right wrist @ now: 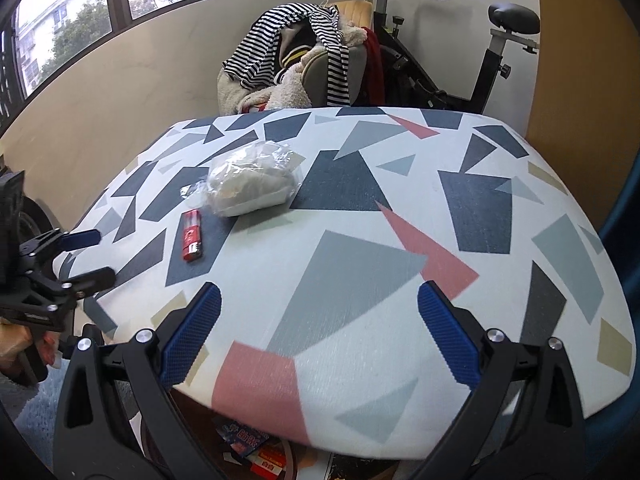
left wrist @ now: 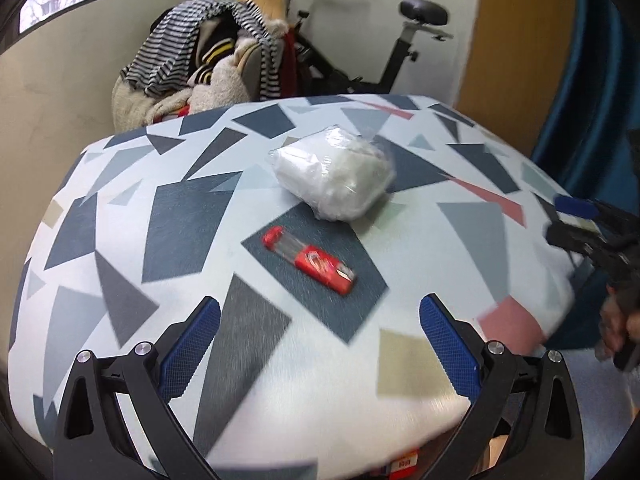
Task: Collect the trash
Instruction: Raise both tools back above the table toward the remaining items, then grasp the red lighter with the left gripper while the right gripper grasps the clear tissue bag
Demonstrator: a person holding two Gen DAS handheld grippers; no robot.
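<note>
A red snack wrapper (left wrist: 309, 261) lies on the patterned tablecloth (left wrist: 200, 208), with a clear plastic bag of white crumpled stuff (left wrist: 334, 172) just behind it. My left gripper (left wrist: 320, 312) is open and empty, hovering above the table just short of the wrapper. My right gripper (right wrist: 319, 300) is open and empty over the table's near right part; the wrapper (right wrist: 191, 236) and bag (right wrist: 251, 182) lie to its far left. Each gripper shows in the other's view: the right gripper (left wrist: 576, 220) at the right edge, the left gripper (right wrist: 80, 256) at the left edge.
A chair piled with striped and fleecy clothes (right wrist: 296, 56) and an exercise bike (right wrist: 460, 52) stand behind the table. Packets and litter (right wrist: 256, 448) lie under the table's near edge. A blue curtain (left wrist: 580, 92) hangs at the right.
</note>
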